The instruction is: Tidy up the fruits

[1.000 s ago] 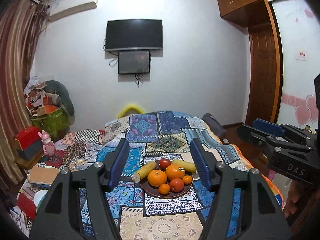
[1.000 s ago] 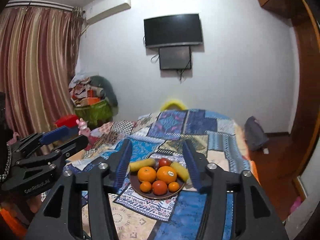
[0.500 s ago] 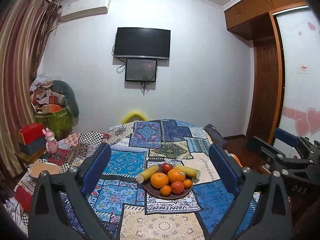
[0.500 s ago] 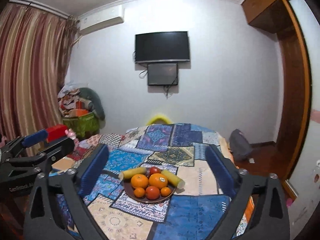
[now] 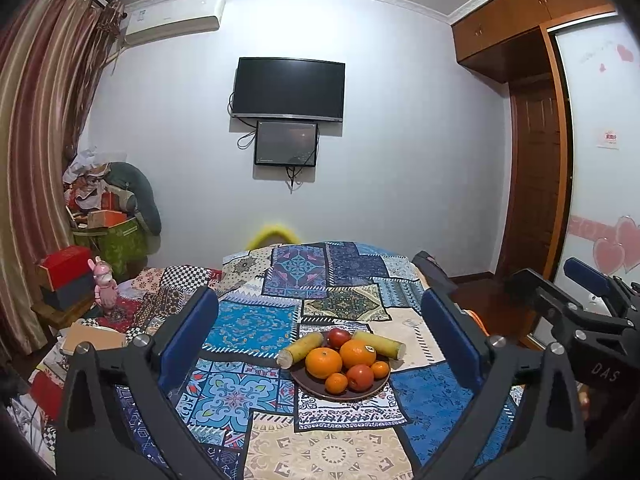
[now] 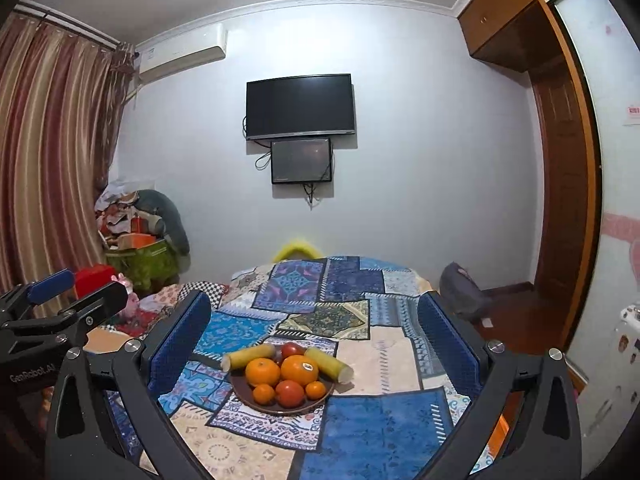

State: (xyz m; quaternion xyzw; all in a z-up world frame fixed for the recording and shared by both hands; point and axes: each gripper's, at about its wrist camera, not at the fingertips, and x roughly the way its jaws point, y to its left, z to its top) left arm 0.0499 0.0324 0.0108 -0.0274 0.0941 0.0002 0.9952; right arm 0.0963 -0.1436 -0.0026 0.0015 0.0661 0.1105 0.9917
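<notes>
A dark brown plate (image 5: 345, 397) (image 6: 280, 410) sits on a patchwork bedspread (image 5: 248, 328) (image 6: 384, 412). It holds two large oranges (image 5: 323, 362) (image 6: 262, 372), two red fruits (image 5: 360, 377) (image 6: 289, 393), two small tangerines (image 5: 336, 383) (image 6: 316, 390) and two yellow-green stalk pieces (image 5: 300, 349) (image 6: 330, 364). My left gripper (image 5: 319, 297) (image 6: 80, 292) is open, short of the plate, nothing between its blue pads. My right gripper (image 6: 314, 300) (image 5: 556, 280) is likewise open and empty, beside the left one.
Boxes, a pink toy (image 5: 105, 286) and a heap of clutter (image 5: 108, 216) stand left of the bed. A dark bag (image 6: 460, 292) lies at its right edge, with a wooden door and wardrobe (image 5: 536, 184) beyond. A television (image 5: 288, 90) hangs on the far wall.
Both grippers' jaws have spread from partly closed to wide open. Both views have tipped up a little, so the plate sits lower in each frame.
</notes>
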